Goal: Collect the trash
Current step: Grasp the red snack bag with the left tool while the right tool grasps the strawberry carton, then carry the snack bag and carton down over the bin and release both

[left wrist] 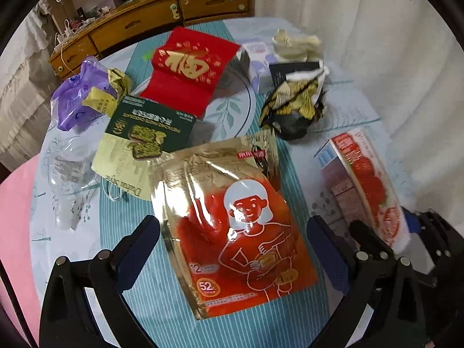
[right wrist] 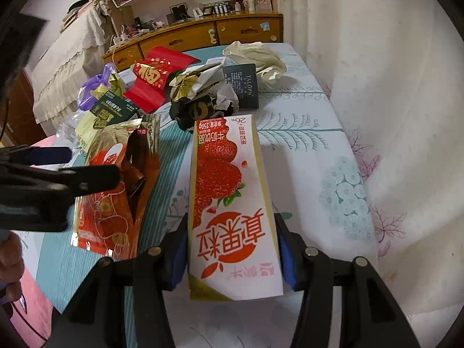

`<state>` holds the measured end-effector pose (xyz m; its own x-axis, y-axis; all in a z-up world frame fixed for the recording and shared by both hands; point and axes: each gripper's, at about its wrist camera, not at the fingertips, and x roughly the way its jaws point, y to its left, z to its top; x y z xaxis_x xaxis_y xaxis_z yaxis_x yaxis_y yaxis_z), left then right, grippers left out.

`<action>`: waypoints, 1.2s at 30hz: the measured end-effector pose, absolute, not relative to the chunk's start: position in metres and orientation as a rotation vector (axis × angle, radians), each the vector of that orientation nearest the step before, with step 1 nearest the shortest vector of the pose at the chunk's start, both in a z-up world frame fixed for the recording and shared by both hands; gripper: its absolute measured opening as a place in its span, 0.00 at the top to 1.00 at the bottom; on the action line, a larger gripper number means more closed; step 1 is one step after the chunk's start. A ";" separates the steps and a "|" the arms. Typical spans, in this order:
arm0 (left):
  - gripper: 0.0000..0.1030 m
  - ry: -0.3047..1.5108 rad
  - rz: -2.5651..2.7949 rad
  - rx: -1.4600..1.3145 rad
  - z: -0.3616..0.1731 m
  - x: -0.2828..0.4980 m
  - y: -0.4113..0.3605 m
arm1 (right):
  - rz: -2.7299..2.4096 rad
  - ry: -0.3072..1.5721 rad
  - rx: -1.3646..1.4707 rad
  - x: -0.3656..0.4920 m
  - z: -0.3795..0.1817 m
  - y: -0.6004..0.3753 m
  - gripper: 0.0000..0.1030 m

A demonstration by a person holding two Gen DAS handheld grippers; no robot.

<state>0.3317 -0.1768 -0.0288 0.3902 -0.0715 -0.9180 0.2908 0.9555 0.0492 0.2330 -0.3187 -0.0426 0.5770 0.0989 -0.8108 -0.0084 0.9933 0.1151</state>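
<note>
We've got the strawberry milk carton (right wrist: 232, 203) pinched in the right gripper (right wrist: 232, 256), jaws closed on its sides near the bench's right edge. Left gripper (left wrist: 232, 249) hangs wide open, empty, over the red-and-gold snack pouch (left wrist: 232, 220) mid-bench. Best bet: come down straddling that pouch's edge, since the foil looks slippery.

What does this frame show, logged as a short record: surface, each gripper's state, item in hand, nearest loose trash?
surface: table with patterned cloth
right gripper: shut on strawberry milk carton
left gripper: open, fingers either side of red-and-gold snack pouch
pouch state: lying flat on the table, not gripped
other trash: crumpled black-and-gold wrapper, green biscuit box, purple plastic bag, red envelope
</note>
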 end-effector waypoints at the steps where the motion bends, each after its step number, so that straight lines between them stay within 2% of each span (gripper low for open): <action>1: 0.03 1.154 -0.212 0.226 -0.032 0.333 -0.180 | 0.065 0.950 0.101 0.232 -0.043 -0.319 0.49; 7: 0.03 1.178 -0.078 0.267 -0.049 0.342 -0.191 | 0.067 0.932 0.104 0.231 -0.043 -0.318 0.48; 8: 0.05 1.191 -0.067 0.262 -0.052 0.345 -0.191 | 0.069 0.929 0.106 0.230 -0.044 -0.319 0.48; 10: 0.15 1.224 -0.060 0.230 -0.057 0.347 -0.186 | 0.073 0.926 0.110 0.230 -0.043 -0.319 0.48; 12: 0.30 1.258 -0.061 0.181 -0.059 0.347 -0.178 | 0.075 0.926 0.112 0.229 -0.043 -0.320 0.49; 14: 0.40 1.255 -0.070 0.156 -0.056 0.345 -0.172 | 0.076 0.927 0.114 0.229 -0.043 -0.319 0.49; 15: 0.48 1.243 -0.079 0.150 -0.051 0.343 -0.169 | 0.076 0.927 0.116 0.228 -0.043 -0.319 0.49; 17: 0.54 1.215 -0.109 0.151 -0.041 0.336 -0.164 | 0.082 0.931 0.132 0.226 -0.043 -0.320 0.49; 18: 0.64 1.208 -0.128 0.148 -0.037 0.333 -0.161 | 0.087 0.932 0.137 0.225 -0.043 -0.319 0.49; 19: 0.79 1.203 -0.153 0.142 -0.033 0.329 -0.158 | 0.091 0.933 0.141 0.223 -0.042 -0.318 0.49; 20: 0.86 1.207 -0.169 0.140 -0.030 0.326 -0.154 | 0.095 0.934 0.144 0.221 -0.042 -0.316 0.49; 29: 0.95 1.158 -0.301 0.042 0.003 0.269 -0.105 | 0.185 0.895 0.198 0.173 -0.020 -0.291 0.50; 36: 0.95 1.112 -0.416 -0.009 0.026 0.189 -0.057 | 0.284 0.865 0.226 0.109 0.004 -0.265 0.50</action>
<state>0.1886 -0.0572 0.0263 0.3741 -0.3291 -0.8670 0.3204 0.9232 -0.2122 0.1092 -0.2648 0.0043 0.6152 0.3352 -0.7136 -0.1535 0.9387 0.3087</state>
